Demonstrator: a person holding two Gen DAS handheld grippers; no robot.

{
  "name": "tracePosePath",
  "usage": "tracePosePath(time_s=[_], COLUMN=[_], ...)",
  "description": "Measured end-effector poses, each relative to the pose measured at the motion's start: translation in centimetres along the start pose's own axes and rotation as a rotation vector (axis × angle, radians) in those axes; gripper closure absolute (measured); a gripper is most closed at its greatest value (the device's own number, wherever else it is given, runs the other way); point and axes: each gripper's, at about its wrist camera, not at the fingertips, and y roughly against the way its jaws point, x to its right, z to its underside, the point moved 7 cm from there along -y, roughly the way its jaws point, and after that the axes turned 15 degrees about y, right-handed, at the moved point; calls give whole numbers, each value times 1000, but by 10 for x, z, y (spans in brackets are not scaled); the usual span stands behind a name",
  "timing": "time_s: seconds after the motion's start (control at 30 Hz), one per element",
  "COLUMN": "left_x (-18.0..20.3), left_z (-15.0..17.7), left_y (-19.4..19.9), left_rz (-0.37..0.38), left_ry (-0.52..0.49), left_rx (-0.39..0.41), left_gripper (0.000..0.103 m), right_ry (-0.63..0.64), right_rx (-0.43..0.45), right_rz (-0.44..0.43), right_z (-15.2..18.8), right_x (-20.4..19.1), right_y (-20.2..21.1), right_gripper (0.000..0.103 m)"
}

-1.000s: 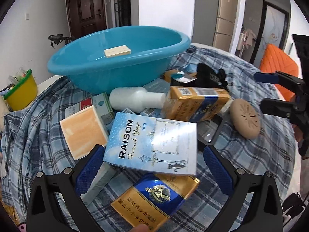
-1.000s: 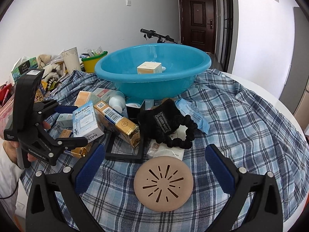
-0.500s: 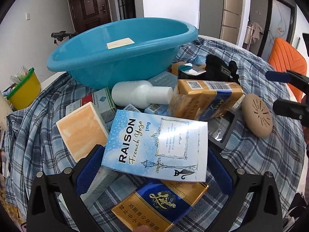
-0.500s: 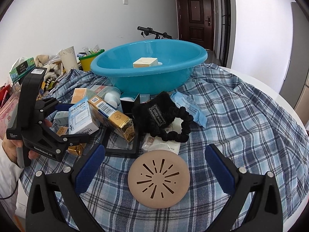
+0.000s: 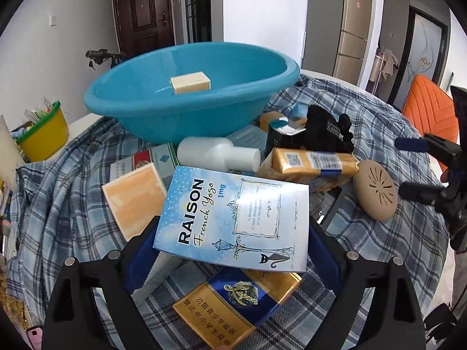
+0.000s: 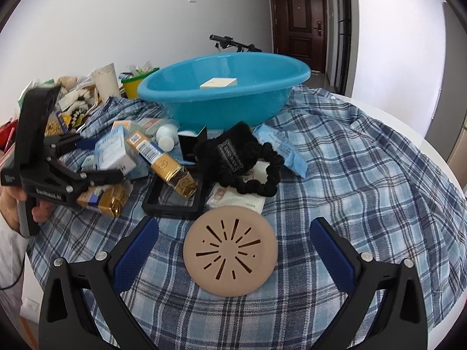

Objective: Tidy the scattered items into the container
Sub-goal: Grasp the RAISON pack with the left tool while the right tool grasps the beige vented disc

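Observation:
A light-blue RAISON box (image 5: 233,218) lies on the pile between the blue pads of my left gripper (image 5: 233,227). Its jaws are closing on the box, with the pads near its short sides and no firm press visible. The right wrist view shows that left gripper (image 6: 102,159) from the side, straddling the same box (image 6: 112,151). My right gripper (image 6: 233,224) hangs open over a tan slotted disc (image 6: 230,250) lying flat on the cloth. The blue basin (image 5: 186,108) stands behind the pile with a cream box (image 5: 191,83) inside.
On the plaid cloth (image 6: 364,175) lie gold cartons (image 5: 312,164), a white bottle (image 5: 216,153), an orange-faced box (image 5: 134,198), a black scrunchie with pouch (image 6: 236,157) and a black frame (image 6: 175,198). A yellow tub (image 5: 43,134) sits far left, an orange chair (image 5: 429,110) far right.
The left gripper's pads have drawn in toward the sides of the RAISON box, which now looks slightly closer. The right gripper stays open over the tan disc.

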Motion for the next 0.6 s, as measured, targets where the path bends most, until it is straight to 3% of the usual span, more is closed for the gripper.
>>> tracePosePath(time_s=[0.13,0.47,0.6], left_x=[3,-2,-7], left_z=[-1,1,0], left_y=[10,21,23], left_rz=[8,30,45], left_ry=[11,49,78], left_rx=[24,47,51], left_gripper=[10,10,10], right_ry=[0,23,64], right_rx=[-47,-126,-149], right_rz=[-54,-27,5], right_z=[8,18,18], right_x=[-4,-5,-8], right_y=[-17,-41,-46], right_gripper=[0,0,16])
